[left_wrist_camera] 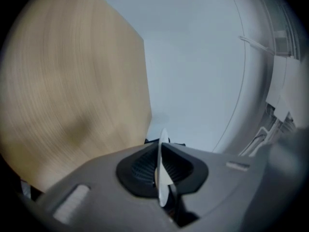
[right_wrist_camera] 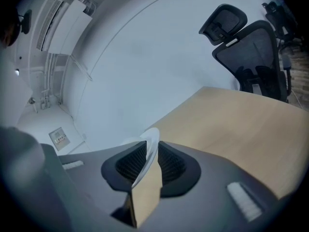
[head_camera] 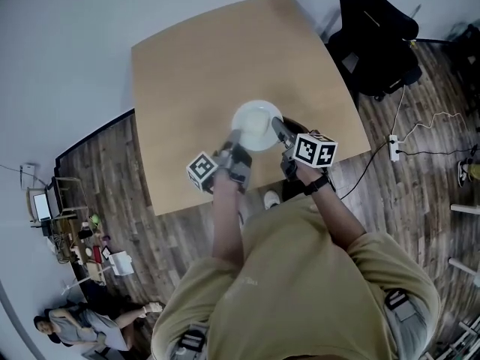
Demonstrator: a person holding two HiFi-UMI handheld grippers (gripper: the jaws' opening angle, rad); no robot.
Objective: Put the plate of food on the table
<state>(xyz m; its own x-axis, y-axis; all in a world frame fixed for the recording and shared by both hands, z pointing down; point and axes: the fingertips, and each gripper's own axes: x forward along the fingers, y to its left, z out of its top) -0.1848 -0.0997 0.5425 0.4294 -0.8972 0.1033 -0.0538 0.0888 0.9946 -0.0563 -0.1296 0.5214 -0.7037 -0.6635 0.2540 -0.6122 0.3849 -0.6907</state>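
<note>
My left gripper [head_camera: 236, 145] is clamped on the near-left rim of the white plate [head_camera: 256, 124], with the thin edge pinched between its pads. My right gripper [head_camera: 279, 130] grips the plate's right rim the same way. The plate hangs between them, over the near part of the wooden table [head_camera: 217, 58]. I cannot tell whether it touches the tabletop. Just nearer than the plate, the left marker cube [head_camera: 202, 169] and right marker cube [head_camera: 315, 150] show black-and-white square patterns. Beyond the table's far right corner stands a black office chair [head_camera: 379, 40].

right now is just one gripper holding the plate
No, the left gripper and the right gripper both clamp the plate by its rim.
</note>
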